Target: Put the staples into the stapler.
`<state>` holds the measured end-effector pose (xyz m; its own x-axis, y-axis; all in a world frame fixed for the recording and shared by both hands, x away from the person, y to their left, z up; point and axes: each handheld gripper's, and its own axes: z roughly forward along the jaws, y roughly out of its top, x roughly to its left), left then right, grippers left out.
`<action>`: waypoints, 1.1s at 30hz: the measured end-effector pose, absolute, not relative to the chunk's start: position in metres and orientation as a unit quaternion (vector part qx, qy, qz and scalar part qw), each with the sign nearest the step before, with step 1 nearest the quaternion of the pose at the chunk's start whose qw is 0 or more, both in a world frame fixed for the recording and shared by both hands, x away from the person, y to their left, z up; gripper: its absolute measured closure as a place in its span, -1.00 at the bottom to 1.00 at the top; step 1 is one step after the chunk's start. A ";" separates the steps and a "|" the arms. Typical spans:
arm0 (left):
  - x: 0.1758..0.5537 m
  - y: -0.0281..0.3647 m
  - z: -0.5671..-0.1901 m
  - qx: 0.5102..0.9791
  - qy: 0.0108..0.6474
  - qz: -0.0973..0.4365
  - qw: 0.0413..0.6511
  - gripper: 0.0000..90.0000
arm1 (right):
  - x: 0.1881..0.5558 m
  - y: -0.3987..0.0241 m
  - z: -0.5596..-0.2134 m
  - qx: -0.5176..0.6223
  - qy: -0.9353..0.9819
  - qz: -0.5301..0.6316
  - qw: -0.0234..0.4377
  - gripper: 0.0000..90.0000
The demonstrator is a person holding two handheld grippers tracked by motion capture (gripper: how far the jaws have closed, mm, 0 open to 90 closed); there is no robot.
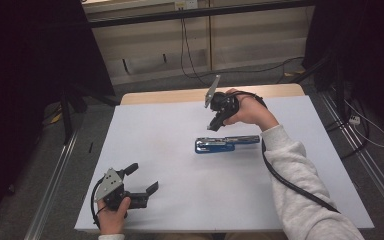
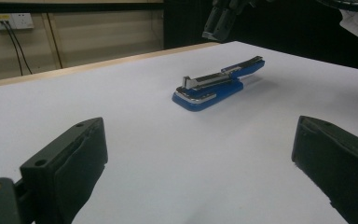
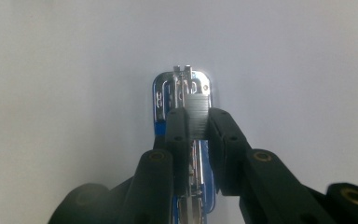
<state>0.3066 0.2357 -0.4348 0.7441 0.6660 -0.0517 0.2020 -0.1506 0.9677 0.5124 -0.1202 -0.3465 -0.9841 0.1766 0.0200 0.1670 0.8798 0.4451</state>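
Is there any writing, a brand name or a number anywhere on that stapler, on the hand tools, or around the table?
No text can be read in these pictures.
Blue stapler with a silver metal top: small embossed marks on its chrome front plate, too small and blurred to read.
White wall socket plate: no legible label.
Black two-jaw right gripper, holding a grey staple strip: no markings.
Black two-jaw left gripper: none either.

Overhead, low-left and close top-down views, all sharing stapler [image 1: 227, 143]

dim, even light, dark corners in the high view; near jaws blur softly in both gripper views.
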 end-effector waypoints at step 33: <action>0.307 0.237 -0.432 0.731 0.289 0.202 0.584 -0.92 | 0.520 -0.113 -0.347 0.105 0.976 0.189 0.021 0.76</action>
<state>0.3068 0.2368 -0.4316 0.7514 0.6585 -0.0418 0.1869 -0.1517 0.9706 0.5198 -0.1132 -0.3475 -0.9772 0.2121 -0.0019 0.1961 0.9067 0.3733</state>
